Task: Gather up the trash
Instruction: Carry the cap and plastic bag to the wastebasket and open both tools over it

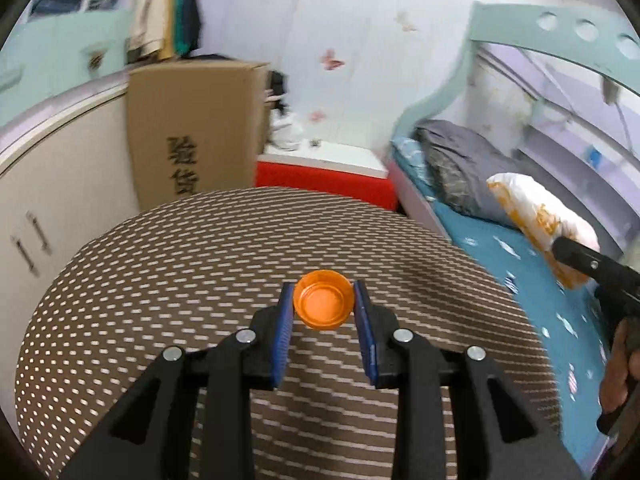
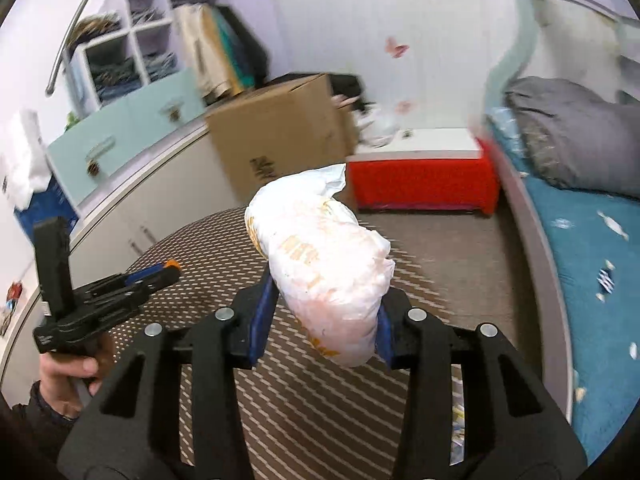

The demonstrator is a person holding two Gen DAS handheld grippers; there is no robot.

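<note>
Your left tongs (image 1: 323, 307) are clenched on an orange bottle cap (image 1: 323, 305), its open side facing the camera, pinched between the blue pads (image 1: 285, 330) and held above the brown dotted surface (image 1: 160, 280). Your right tongs (image 2: 324, 320) are clamped around a crumpled white plastic bag with orange print (image 2: 320, 256), which sticks up and forward out of the jaws, also above the surface. A cardboard box (image 1: 192, 132) and a red chest (image 1: 324, 178) stand behind, with the bed (image 1: 520, 264) to the right.
</note>
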